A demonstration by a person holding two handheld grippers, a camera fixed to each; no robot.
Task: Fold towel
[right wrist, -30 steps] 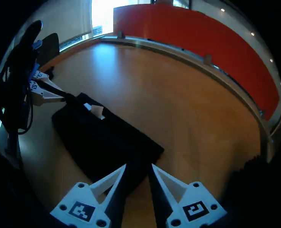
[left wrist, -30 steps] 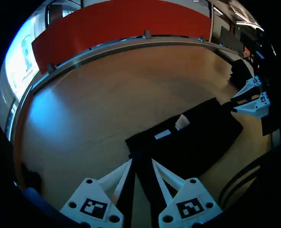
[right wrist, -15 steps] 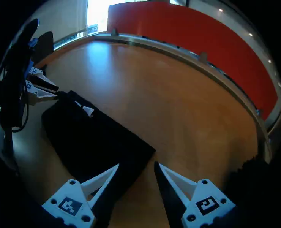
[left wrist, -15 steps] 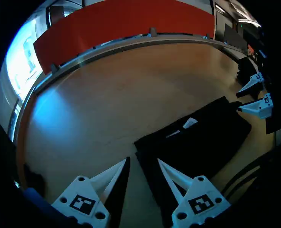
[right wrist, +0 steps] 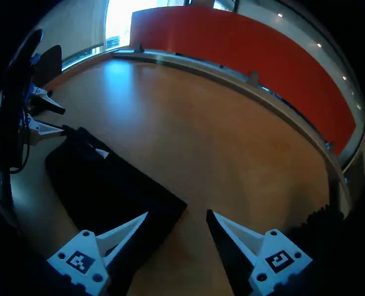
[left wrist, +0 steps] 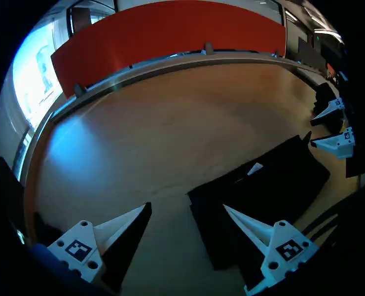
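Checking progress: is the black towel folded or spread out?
Folded: the black towel lies doubled on the table, its upper layer's edge and white tag showing midway.

Ahead of the left claw (left wrist: 186, 205), which is white with black-and-white square markers (left wrist: 79, 246), the towel (left wrist: 271, 182) is black with a small white tag (left wrist: 255, 168). The bench (left wrist: 148, 128) is warm tan wood, and the panel (left wrist: 172, 29) beyond it is red. The right claw (right wrist: 176, 212) is white too.

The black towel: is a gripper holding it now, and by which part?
Nothing is held. The left gripper and the right gripper are both open, and the black towel lies flat on the wooden table.
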